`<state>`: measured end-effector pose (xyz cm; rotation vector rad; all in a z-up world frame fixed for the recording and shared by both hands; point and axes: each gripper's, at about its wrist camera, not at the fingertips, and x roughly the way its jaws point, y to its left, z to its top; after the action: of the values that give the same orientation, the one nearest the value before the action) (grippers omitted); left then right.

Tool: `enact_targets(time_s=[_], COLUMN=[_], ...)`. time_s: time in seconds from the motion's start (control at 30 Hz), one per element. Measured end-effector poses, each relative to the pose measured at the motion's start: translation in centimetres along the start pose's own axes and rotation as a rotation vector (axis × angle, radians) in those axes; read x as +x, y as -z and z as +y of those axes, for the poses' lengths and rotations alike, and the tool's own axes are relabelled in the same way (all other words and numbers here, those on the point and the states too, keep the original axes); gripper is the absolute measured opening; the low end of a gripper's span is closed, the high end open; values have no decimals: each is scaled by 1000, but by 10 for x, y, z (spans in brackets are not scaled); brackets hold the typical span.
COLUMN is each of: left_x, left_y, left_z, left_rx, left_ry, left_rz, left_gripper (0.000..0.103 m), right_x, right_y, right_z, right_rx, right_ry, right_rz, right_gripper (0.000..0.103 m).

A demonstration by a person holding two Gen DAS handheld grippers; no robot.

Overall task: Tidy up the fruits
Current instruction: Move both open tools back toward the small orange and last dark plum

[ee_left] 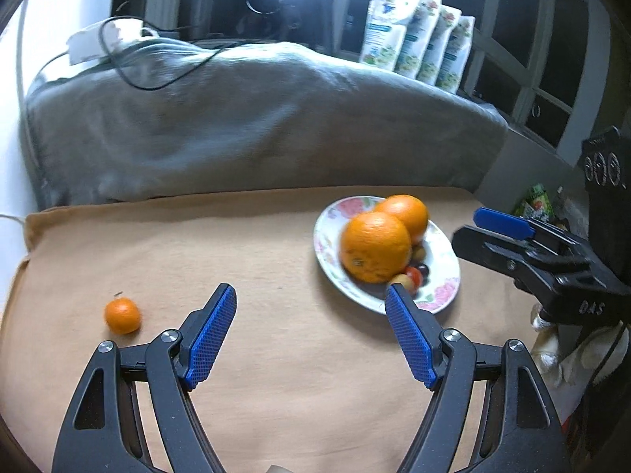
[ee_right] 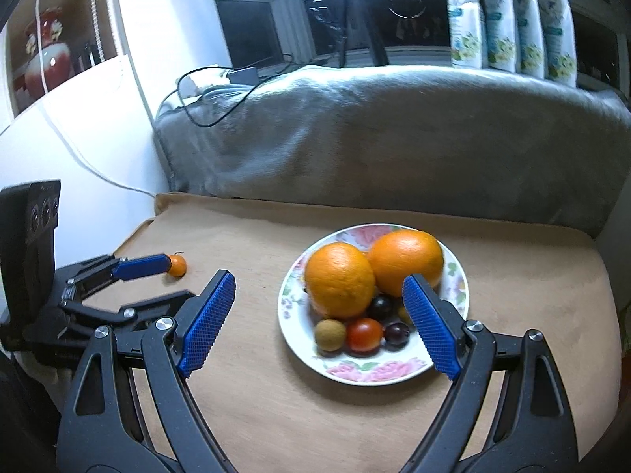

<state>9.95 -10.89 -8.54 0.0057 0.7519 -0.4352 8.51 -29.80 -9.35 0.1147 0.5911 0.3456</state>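
A flowered plate (ee_right: 355, 374) on the tan cloth holds two big oranges (ee_right: 339, 280) and several small fruits (ee_right: 363, 333). It also shows in the left wrist view (ee_left: 327, 236) with the oranges (ee_left: 374, 246). A small mandarin (ee_left: 122, 315) lies alone on the cloth at the left, also in the right wrist view (ee_right: 178, 265). My left gripper (ee_left: 311, 295) is open and empty, between mandarin and plate. My right gripper (ee_right: 319, 283) is open and empty, just in front of the plate.
A grey blanket (ee_left: 236, 126) is heaped behind the cloth, with a black cable (ee_left: 130, 75) on it. Several printed pouches (ee_right: 512, 15) stand on the sill behind. A white wall (ee_right: 98, 126) borders the left. The tan cloth (ee_right: 276, 414) drops off at the right.
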Motion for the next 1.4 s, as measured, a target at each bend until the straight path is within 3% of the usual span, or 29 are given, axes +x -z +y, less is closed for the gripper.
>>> enact_targets(time_s=[0.37, 0.73, 1.0, 1.27, 1.4], left_x=[-6, -13, -7, 0, 5], left_y=[6, 13, 23, 32, 35], left_z=[53, 121, 157, 168, 171], left_rx=[-82, -232, -330, -343, -344], left_ry=[-65, -133, -121, -101, -90], left_rz=[12, 8, 29, 52, 64], left_gripper=[78, 78, 78, 76, 69], right_x=[13, 46, 70, 95, 109], right_y=[1, 13, 24, 33, 38], right_z=[36, 86, 122, 148, 161], right_rx=[-66, -143, -208, -256, -276], right_ry=[-33, -137, -198, -241, -264], right_rz=[8, 69, 124, 179, 211], right_gripper=[89, 89, 89, 89, 85])
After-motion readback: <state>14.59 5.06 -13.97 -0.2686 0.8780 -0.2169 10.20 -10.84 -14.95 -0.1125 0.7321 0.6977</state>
